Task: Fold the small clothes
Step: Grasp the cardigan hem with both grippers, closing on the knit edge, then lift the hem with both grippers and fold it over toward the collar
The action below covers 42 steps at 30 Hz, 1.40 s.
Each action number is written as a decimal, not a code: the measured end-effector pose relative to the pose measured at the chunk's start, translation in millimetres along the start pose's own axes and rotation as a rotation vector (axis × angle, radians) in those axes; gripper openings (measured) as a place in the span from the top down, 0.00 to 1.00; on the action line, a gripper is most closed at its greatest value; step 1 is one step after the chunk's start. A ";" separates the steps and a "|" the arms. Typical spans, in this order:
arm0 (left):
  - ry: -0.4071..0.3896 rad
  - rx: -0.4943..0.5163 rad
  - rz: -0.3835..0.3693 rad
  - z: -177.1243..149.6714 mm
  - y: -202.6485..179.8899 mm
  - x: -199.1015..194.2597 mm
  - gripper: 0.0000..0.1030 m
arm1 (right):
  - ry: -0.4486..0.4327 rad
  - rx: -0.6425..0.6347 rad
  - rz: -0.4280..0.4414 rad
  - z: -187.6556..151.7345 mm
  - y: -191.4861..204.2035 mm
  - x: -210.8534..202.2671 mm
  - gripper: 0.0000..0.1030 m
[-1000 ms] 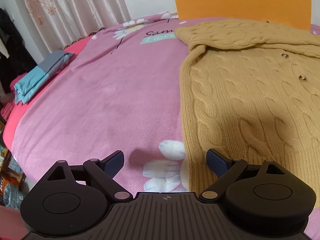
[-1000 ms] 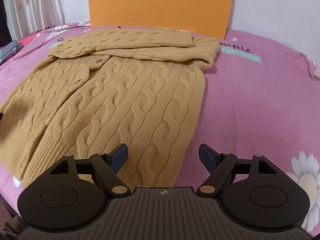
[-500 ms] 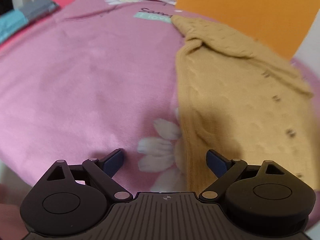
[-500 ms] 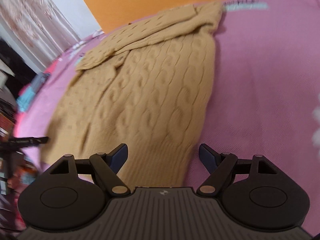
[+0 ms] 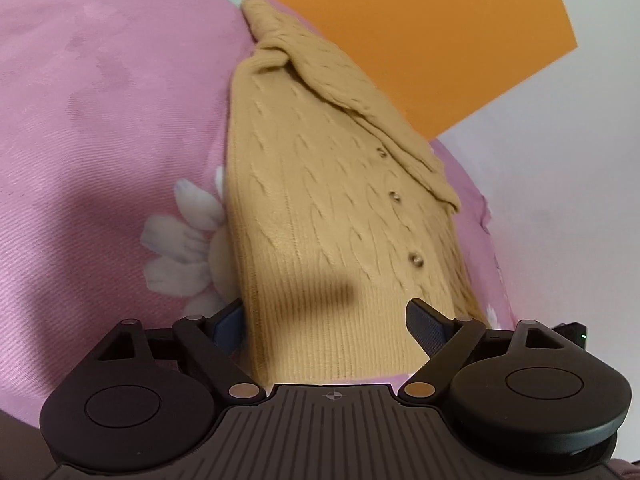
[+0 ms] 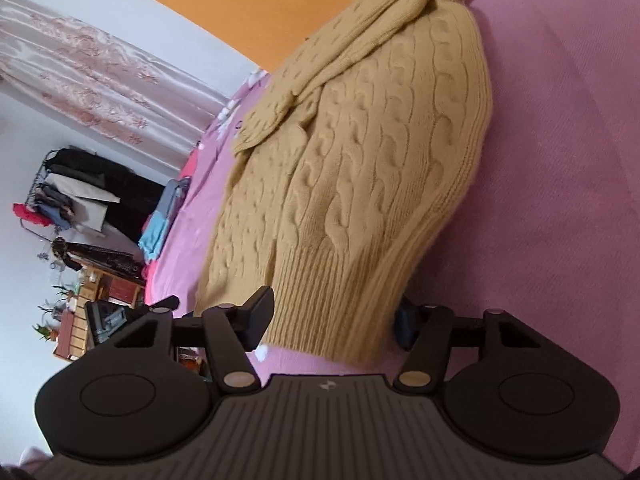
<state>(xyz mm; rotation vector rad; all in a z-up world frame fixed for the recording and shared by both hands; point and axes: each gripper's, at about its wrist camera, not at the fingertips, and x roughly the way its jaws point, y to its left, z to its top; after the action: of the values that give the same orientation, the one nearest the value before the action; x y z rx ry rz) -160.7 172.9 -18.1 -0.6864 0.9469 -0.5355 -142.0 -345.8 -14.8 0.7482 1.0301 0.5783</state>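
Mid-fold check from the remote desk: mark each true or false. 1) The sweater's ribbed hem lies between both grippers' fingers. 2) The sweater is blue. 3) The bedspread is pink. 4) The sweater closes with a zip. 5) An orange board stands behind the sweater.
1) True: the sweater has its hem between the fingers of the left gripper and the right gripper; the right jaws have just been closing.
2) False: it is mustard-yellow cable knit.
3) True: pink bedspread with white flowers.
4) False: buttons run down it.
5) True: the orange board.
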 end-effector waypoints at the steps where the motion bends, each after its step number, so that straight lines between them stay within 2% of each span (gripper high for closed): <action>1: 0.005 -0.009 -0.021 1.9 0.3 4.2 0.00 | 0.015 0.009 -0.001 -0.2 -1.8 2.7 0.36; 5: 0.000 -0.020 -0.074 8.9 -2.6 22.4 0.00 | 0.028 0.023 0.022 2.1 0.4 22.4 0.37; 7: -0.002 -0.009 -0.091 9.9 -6.9 29.6 0.00 | 0.034 0.025 0.022 4.7 3.2 31.6 0.51; 8: 0.004 -0.008 -0.087 9.5 -6.9 33.0 0.00 | 0.045 0.020 0.011 5.4 3.9 35.6 0.68; 9: 0.009 -0.008 -0.070 9.6 -6.3 36.7 0.00 | 0.056 0.010 -0.006 6.1 4.7 40.3 0.72; 10: 0.021 -0.014 -0.054 10.7 -5.3 41.4 0.11 | 0.055 -0.008 -0.014 6.4 7.2 42.8 0.73; 13: 0.026 -0.052 -0.063 17.2 -2.4 50.2 0.13 | 0.034 -0.090 -0.014 10.2 18.9 40.8 0.78; 17: -0.038 -0.013 -0.096 36.9 -13.6 42.9 0.26 | -0.026 -0.157 0.006 31.4 36.8 36.7 0.81; 18: -0.054 0.001 -0.104 44.2 -18.3 43.9 0.26 | -0.041 -0.171 0.005 39.8 40.6 36.6 0.81; 21: -0.106 0.041 -0.108 74.0 -31.9 49.1 0.31 | -0.086 -0.199 0.005 70.5 48.4 39.4 0.82; 22: -0.128 0.050 -0.103 86.0 -35.7 53.4 0.36 | -0.100 -0.204 0.006 81.3 49.2 40.8 0.82; 25: -0.175 0.050 -0.086 127.3 -39.6 65.4 0.34 | -0.150 -0.227 -0.001 119.5 51.8 47.7 0.83; 27: -0.197 0.052 -0.048 156.3 -41.1 78.0 0.34 | -0.185 -0.233 -0.012 147.7 52.0 54.1 0.83; 34: -0.228 0.078 0.052 250.3 -39.2 126.0 0.32 | -0.316 -0.242 -0.057 248.2 38.4 78.4 0.83; 37: -0.248 0.088 0.079 285.5 -35.8 143.2 0.35 | -0.332 -0.218 -0.102 287.1 21.9 97.7 0.84; 39: -0.245 0.087 0.111 305.9 -32.5 157.7 0.33 | -0.330 -0.203 -0.141 307.3 10.5 113.3 0.84; 42: -0.231 0.107 0.169 327.3 -32.3 175.1 0.33 | -0.332 -0.187 -0.185 326.7 -5.4 135.7 0.84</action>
<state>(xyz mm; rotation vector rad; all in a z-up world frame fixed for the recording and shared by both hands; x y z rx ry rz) 204.1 127.2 42.5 -0.5524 0.7459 -0.3468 210.8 -339.4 9.7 0.5536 0.7172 0.3686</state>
